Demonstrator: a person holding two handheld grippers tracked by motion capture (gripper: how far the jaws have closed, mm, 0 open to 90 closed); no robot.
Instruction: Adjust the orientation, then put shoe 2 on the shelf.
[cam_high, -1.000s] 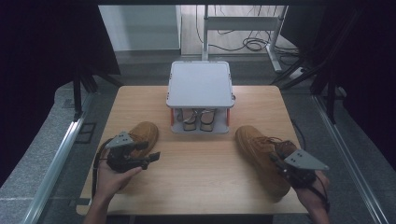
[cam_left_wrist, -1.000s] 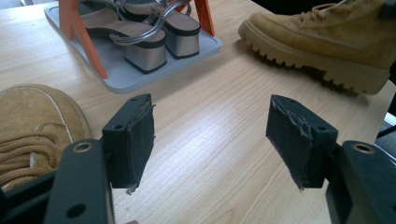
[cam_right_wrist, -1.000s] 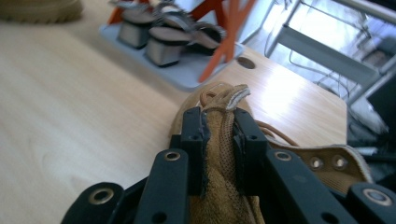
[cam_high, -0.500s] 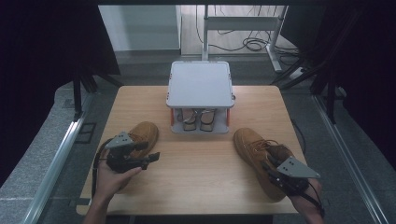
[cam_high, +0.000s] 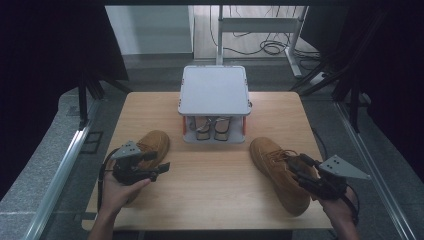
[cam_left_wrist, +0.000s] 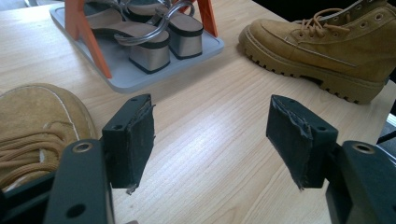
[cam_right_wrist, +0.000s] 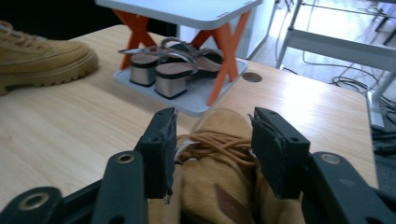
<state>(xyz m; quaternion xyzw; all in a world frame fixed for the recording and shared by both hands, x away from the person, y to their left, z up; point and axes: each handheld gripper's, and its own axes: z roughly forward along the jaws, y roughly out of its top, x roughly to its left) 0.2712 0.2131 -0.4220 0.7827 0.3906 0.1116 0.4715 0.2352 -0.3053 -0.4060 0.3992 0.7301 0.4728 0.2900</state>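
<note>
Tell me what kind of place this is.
Probably a lab or recording workspace, not a home: a bare wooden table fenced by dark curtains, loose cables on the floor behind, and a small shoe rack staged with boots.

Two tan suede lace-up boots with chunky lug soles stand upright on a wooden table. The left boot (cam_high: 150, 150) sits at the near left, toe pointing far. The right boot (cam_high: 277, 167) sits at the near right, toe angled far-left, laces loose.
</note>
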